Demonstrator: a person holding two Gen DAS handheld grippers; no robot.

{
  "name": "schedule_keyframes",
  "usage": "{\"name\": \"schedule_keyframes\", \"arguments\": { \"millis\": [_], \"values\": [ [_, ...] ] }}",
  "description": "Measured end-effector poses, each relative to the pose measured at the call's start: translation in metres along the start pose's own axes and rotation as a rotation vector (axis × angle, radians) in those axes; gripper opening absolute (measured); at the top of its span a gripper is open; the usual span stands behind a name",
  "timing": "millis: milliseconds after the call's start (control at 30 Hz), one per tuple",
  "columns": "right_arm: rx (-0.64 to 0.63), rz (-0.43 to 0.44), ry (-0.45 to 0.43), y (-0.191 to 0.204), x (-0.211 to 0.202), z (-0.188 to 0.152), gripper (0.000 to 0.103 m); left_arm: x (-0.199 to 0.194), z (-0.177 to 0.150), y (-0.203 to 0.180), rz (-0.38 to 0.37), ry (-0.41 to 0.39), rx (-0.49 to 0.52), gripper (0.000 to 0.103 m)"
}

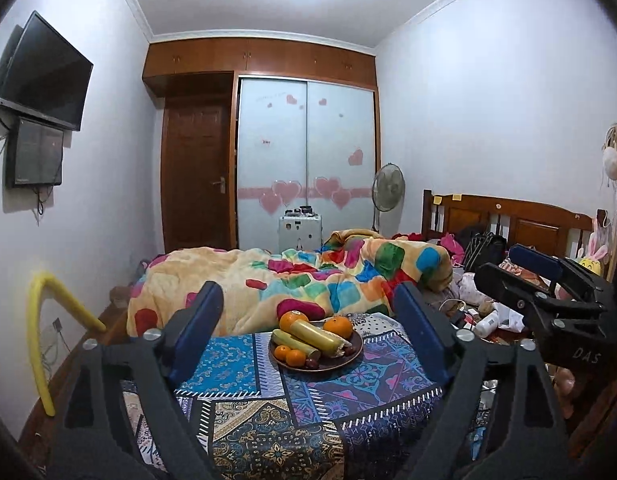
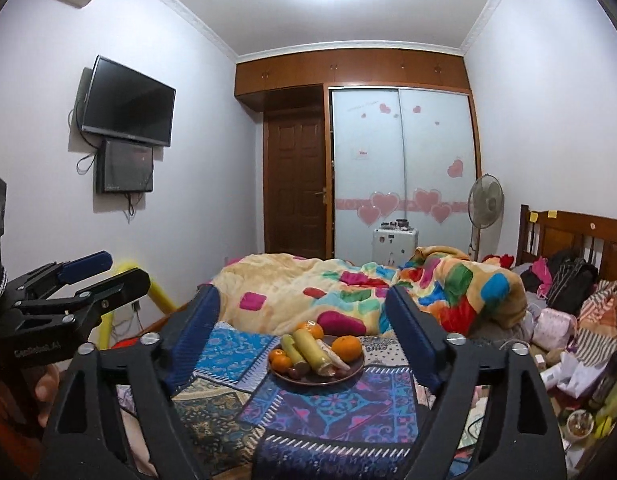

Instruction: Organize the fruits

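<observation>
A dark round plate [image 1: 350, 356] [image 2: 358, 366] sits on a blue patterned cloth [image 1: 236, 356] [image 2: 336, 404] on the bed. It holds several oranges [image 1: 337, 327] [image 2: 346, 348], yellow-green cane-like sticks [image 1: 313, 336] [image 2: 308, 350] and small dark red fruits [image 1: 310, 362]. My left gripper [image 1: 306, 300] is open and empty, hovering short of the plate. My right gripper [image 2: 302, 302] is open and empty, also short of the plate. Each gripper shows at the edge of the other's view, the right one [image 1: 504, 270] and the left one [image 2: 120, 268].
A colourful patchwork blanket [image 1: 308, 276] [image 2: 388, 284] is heaped behind the plate. Clothes, bags and bottles [image 1: 488, 320] [image 2: 568, 320] clutter the right side by the headboard. A yellow foam tube [image 1: 38, 320] stands at the left. Wardrobe, fan and wall TV lie beyond.
</observation>
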State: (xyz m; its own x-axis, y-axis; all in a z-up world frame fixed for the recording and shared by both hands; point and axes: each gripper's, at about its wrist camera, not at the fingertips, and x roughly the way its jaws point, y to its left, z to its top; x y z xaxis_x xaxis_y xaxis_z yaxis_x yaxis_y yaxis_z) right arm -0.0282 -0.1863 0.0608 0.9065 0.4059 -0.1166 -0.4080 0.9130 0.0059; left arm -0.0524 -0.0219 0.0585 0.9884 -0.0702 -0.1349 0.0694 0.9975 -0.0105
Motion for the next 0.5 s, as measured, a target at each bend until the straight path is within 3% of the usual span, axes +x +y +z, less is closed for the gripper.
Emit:
{"name": "schedule_keyframes", "arguments": {
  "millis": [200,500],
  "values": [
    [0.009,-0.023,-0.019,0.001,-0.010,-0.001,0.100,-0.012,-0.002,0.000,0.000,-0.007,0.001,0.098],
    [0.007,-0.033,-0.032,0.004,-0.018,-0.004,0.103,-0.014,-0.007,-0.004,0.002,-0.008,0.012,0.103]
  ]
}}
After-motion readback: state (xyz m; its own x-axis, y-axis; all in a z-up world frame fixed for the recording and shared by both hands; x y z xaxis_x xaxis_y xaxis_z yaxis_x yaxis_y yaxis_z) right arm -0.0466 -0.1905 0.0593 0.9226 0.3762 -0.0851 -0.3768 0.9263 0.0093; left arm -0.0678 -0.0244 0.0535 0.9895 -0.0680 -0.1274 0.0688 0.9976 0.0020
